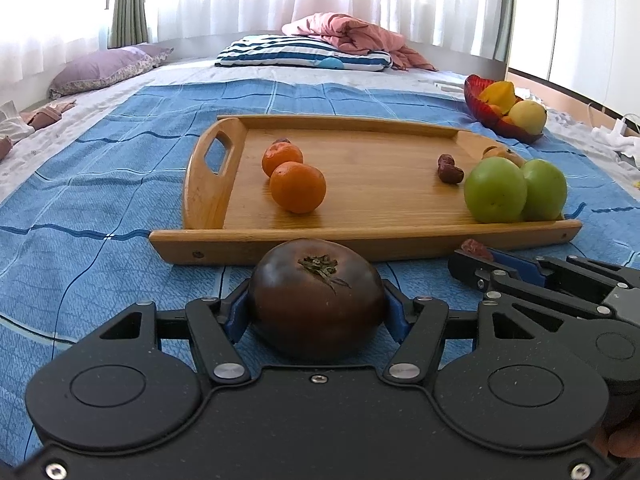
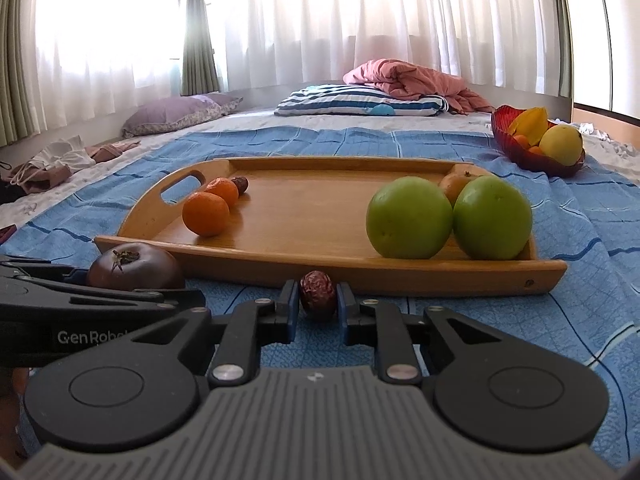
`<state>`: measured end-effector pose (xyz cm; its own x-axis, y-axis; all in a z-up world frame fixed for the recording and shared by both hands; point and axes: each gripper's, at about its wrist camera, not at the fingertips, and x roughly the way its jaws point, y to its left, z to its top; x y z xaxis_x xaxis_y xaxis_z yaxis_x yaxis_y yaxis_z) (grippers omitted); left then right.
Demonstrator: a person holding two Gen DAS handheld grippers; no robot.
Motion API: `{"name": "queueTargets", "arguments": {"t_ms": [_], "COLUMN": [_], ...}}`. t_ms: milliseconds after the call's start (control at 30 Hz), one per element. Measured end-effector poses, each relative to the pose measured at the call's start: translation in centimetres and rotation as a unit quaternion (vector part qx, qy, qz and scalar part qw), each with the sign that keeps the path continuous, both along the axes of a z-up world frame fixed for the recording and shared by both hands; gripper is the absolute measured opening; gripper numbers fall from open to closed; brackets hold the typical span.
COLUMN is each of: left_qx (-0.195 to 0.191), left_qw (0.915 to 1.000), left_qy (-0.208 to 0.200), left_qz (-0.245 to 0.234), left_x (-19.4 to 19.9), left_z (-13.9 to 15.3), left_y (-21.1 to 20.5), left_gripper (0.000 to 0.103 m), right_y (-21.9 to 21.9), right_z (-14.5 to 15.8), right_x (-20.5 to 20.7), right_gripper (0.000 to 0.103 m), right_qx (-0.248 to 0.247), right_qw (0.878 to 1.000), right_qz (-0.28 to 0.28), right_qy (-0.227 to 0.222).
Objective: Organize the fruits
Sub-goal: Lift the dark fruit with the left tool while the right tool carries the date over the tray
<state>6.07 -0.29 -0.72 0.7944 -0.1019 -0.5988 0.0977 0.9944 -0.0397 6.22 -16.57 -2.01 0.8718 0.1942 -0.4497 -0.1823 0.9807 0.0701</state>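
Two hand-held grippers work side by side just in front of a wooden tray (image 1: 360, 236) lying on a blue checked bedspread (image 1: 100, 208). Left gripper (image 1: 316, 308): its blue-padded fingers (image 1: 236, 312) are clamped against both sides of a dark brown tomato (image 1: 316, 300), calyx uppermost, just short of the tray's near rim. Right gripper (image 2: 318, 304): its fingers (image 2: 286, 304) are closed around a wrinkled red jujube (image 2: 318, 294), also just before the near rim; whether the fruit rests on the cloth cannot be told.

On the tray, two mandarins (image 1: 298, 187) sit together toward the handle end, with a dark fruit (image 2: 241, 184) just behind the farther one. Two green apples (image 2: 410, 218) touch each other at the opposite near corner; an orange-brown fruit (image 2: 456, 184) lies behind them, and two more jujubes (image 1: 449, 169) lie just beside them toward the centre.

A red bowl (image 2: 532, 160) holding yellow and orange fruit stands apart, beyond the tray. A striped pillow (image 1: 304, 53), a pink quilt (image 1: 356, 34) and a purple pillow (image 1: 104, 68) lie near the curtained window.
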Motion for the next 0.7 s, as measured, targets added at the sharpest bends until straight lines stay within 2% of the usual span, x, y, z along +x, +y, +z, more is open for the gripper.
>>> {"name": "queueTargets", "arguments": {"t_ms": [333, 700], "left_qx": [-0.011, -0.013], "left_qw": [0.9999, 0.9996], "left_qy": [0.0, -0.023], "left_qz": [-0.004, -0.01], "left_x": [-0.4, 0.4], "left_z": [1.0, 4.1], "left_y": [0.4, 0.3], "left_gripper": [0.062, 0.062], "right_y": [0.0, 0.3], "right_z": [0.9, 3.2], "right_x": [-0.4, -0.1], "right_gripper": [0.025, 0.025], "right_qx": [0.003, -0.015], "right_qw": [1.0, 0.999], "right_qz": [-0.005, -0.016], "right_qy": [-0.007, -0.024]}}
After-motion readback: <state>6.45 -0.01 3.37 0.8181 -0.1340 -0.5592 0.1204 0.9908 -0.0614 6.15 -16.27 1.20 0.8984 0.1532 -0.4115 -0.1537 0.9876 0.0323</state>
